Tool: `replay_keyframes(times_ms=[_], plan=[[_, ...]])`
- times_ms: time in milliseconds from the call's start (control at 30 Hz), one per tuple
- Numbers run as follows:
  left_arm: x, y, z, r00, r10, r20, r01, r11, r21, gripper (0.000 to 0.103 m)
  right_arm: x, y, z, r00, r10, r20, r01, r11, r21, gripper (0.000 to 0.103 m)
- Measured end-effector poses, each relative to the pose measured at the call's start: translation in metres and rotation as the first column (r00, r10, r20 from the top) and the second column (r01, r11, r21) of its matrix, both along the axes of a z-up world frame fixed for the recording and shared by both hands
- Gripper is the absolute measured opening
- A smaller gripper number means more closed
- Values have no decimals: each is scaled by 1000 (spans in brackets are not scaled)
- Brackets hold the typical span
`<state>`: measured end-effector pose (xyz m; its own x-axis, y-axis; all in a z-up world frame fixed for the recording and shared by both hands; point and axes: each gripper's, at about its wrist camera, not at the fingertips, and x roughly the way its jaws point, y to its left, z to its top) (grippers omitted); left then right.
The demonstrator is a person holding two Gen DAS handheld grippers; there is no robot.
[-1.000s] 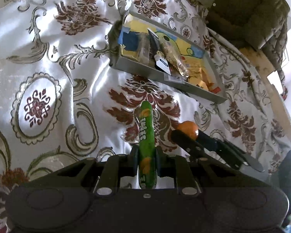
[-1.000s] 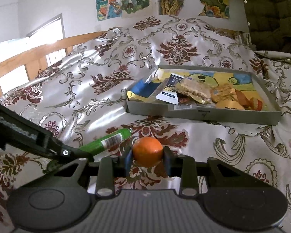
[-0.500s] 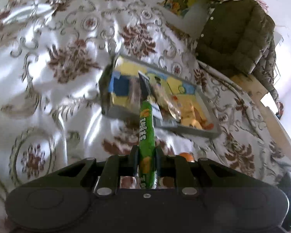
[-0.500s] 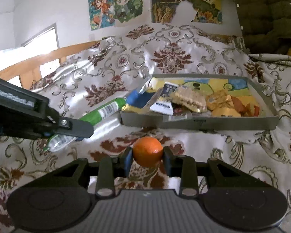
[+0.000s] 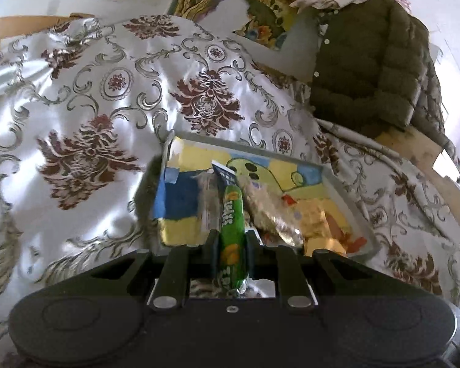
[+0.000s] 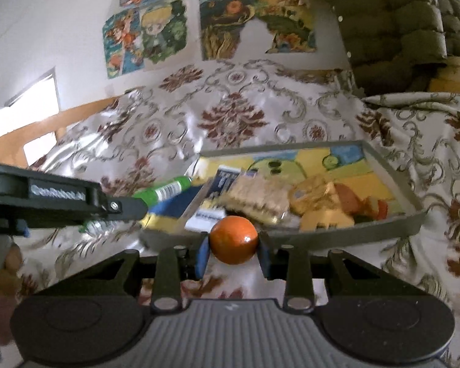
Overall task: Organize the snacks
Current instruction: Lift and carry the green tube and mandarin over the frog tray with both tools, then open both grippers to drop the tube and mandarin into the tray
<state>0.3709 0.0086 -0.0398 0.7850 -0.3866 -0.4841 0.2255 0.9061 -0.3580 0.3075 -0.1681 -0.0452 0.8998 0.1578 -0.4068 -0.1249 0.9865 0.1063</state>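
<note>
Take the tray (image 5: 346,190) as your reference: it is a shallow grey box with a yellow, blue and green printed floor, lying on the bed's patterned cover (image 5: 86,116). Your left gripper (image 5: 230,239) has its jaws clenched on a green tube (image 5: 231,214), a slim snack pack with orange print; the tube points forward, and its far end shows over the tray's near-left part, in front of a dark blue packet (image 5: 225,174) that stands inside the tray. In the right wrist view the left gripper (image 6: 132,207) reaches in from the left, with the tube (image 6: 165,188) crossing the tray's left wall (image 6: 196,196); you cannot tell whether the tube touches anything in the tray. Your right gripper (image 6: 233,245) has its jaws clenched on an orange (image 6: 233,239), held just outside the tray's near wall (image 6: 352,230) and apart from it. Inside the tray, a clear biscuit pack (image 6: 260,197) lies right of the dark blue packet (image 6: 227,178), and gold-wrapped snacks (image 6: 312,197) lie farther right. Beyond the tray, posters (image 6: 156,27) hang on the wall, and an olive jacket (image 5: 368,64) hangs beyond the tray's far-right corner.
</note>
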Motion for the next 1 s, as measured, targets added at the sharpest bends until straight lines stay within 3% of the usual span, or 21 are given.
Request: replay_keyframes(times_ms=[100,267,600,1000], plan=[[15,-1,-7,1000,20,-3,-20,1000,-23,18,14,-5,2,1000,-22,13,22,1000,12,37],[27,-4,-16,998,52,22,-52,999,1,18,38,-8,-5,999,-49,-2,49,999,24,37],[35,-18,-24,996,68,66,-77,986,148,19,70,-7,-21,997,-82,-1,82,996,38,37],[48,-21,-37,995,95,4,-94,979,180,19,76,-7,-33,995,-103,-20,104,993,53,38]])
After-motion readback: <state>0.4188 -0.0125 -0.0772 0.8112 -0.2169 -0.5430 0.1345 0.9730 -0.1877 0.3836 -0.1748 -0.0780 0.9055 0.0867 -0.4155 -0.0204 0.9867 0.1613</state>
